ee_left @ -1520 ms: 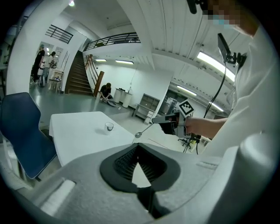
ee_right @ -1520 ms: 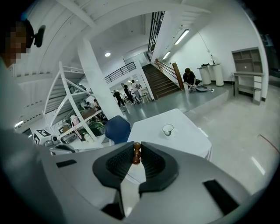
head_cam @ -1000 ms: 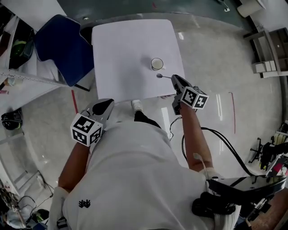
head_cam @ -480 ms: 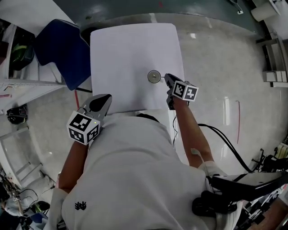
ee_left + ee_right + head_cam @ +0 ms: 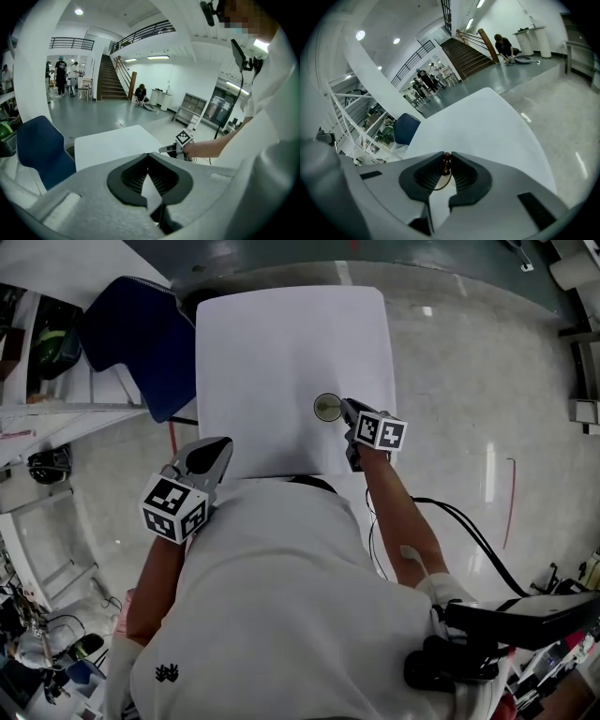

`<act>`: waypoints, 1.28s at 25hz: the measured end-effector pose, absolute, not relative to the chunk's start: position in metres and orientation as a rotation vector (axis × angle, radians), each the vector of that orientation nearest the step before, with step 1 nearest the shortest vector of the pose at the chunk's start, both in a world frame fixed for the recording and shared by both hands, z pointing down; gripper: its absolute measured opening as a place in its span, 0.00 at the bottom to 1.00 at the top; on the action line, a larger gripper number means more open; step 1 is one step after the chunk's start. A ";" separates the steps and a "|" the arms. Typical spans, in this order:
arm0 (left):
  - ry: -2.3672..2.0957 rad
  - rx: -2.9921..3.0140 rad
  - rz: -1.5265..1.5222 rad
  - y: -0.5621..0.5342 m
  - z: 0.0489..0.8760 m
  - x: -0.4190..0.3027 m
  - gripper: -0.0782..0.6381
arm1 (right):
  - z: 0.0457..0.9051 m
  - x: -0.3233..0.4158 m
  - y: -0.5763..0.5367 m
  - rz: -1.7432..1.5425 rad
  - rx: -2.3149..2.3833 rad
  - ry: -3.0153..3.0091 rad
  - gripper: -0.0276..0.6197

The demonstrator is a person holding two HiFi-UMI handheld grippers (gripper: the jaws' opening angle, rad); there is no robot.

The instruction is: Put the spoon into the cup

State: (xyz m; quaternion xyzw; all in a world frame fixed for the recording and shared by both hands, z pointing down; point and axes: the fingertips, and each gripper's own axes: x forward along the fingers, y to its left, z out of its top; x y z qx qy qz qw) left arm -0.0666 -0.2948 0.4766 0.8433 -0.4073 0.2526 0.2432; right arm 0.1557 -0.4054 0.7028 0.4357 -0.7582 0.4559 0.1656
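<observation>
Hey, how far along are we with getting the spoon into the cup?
Done: the spoon is off the table, pinched by its handle in the right claw. In hand: that claw is at the rim of the cup; whether the spoon's tip is inside, I can't tell. Left: release it into the cup. The left claw is shut, empty.

Right gripper [image 5: 348, 411] extended forward, fingers [image 5: 464, 176] clamped; left gripper [image 5: 221, 444] held back, fingers [image 5: 133, 177] together.

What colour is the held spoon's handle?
Dark brown; the spoon shows best in the right gripper view.
</observation>
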 end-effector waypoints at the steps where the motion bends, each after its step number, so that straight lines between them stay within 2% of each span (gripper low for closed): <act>1: -1.114 2.302 0.690 -0.296 0.477 -0.066 0.12 | 0.705 0.154 -0.405 1.300 1.232 -2.160 0.13; 8: -1.115 2.300 0.702 -0.301 0.476 -0.055 0.12 | 0.711 0.152 -0.410 1.305 1.189 -2.193 0.14; 19: -1.129 2.307 0.687 -0.289 0.473 -0.065 0.12 | 0.703 0.149 -0.410 1.268 1.199 -2.229 0.31; 27: -1.123 2.336 0.631 -0.258 0.465 -0.086 0.12 | 0.667 0.160 -0.408 1.174 1.320 -2.244 0.36; 32: -1.123 2.365 0.562 -0.227 0.454 -0.108 0.12 | 0.620 0.158 -0.383 1.006 1.379 -2.258 0.36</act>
